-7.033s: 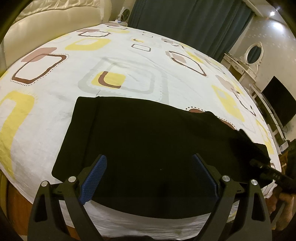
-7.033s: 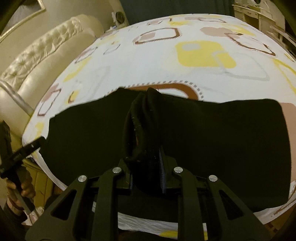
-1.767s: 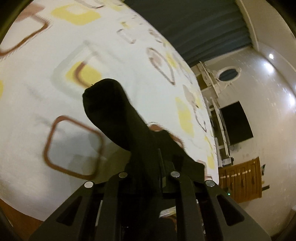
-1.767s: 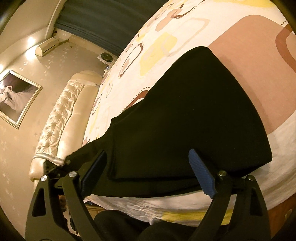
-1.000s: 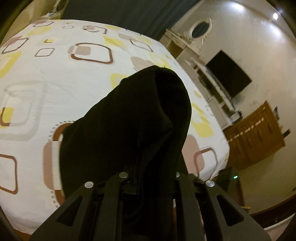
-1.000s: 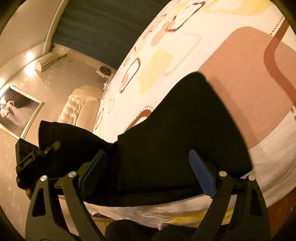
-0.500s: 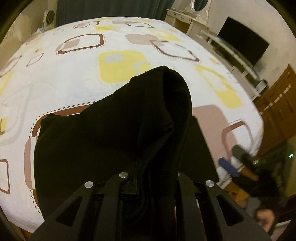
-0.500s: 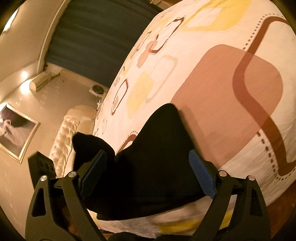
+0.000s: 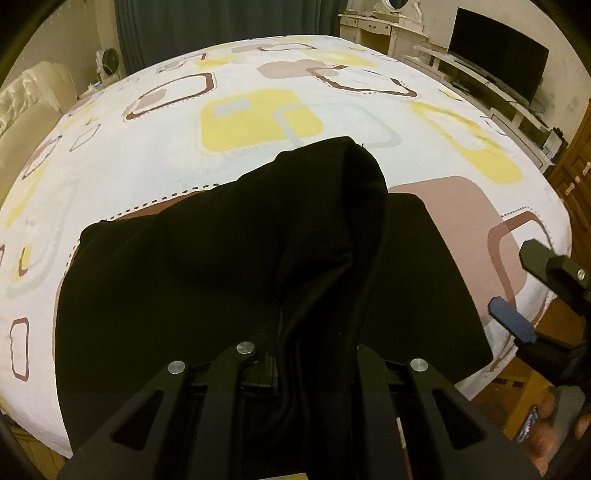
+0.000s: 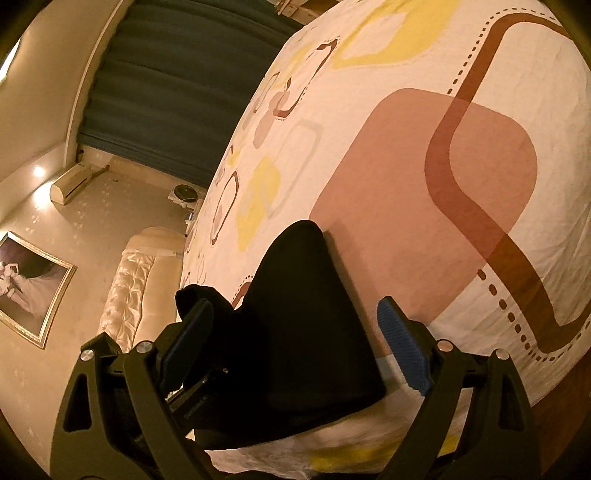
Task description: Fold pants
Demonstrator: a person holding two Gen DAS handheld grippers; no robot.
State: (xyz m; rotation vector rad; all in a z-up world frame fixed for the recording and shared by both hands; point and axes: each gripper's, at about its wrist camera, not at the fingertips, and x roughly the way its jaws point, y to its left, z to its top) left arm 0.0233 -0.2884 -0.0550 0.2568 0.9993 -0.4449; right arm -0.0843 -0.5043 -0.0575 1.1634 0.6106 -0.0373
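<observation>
The black pants (image 9: 207, 280) lie folded on the patterned bed sheet (image 9: 258, 110) near the front edge. My left gripper (image 9: 314, 365) is shut on a bunched end of the pants, held raised over the lower layer. My right gripper (image 10: 295, 343) is open and empty, with its blue pads either side of the pants' right end (image 10: 306, 317) without touching it. The right gripper also shows at the right edge of the left wrist view (image 9: 517, 325), just off the bed's corner. The left gripper's body shows at lower left in the right wrist view (image 10: 195, 398).
A cream tufted headboard (image 10: 136, 295) stands at the left end of the bed. Dark curtains (image 9: 221, 26) hang behind. A TV (image 9: 495, 74) on a white console and a wooden cabinet (image 9: 576, 173) stand to the right.
My left gripper has carried the pinched end of the pants rightward over the lower layer and lowered it. My right gripper stays open and has drawn back toward the bed's right corner.
</observation>
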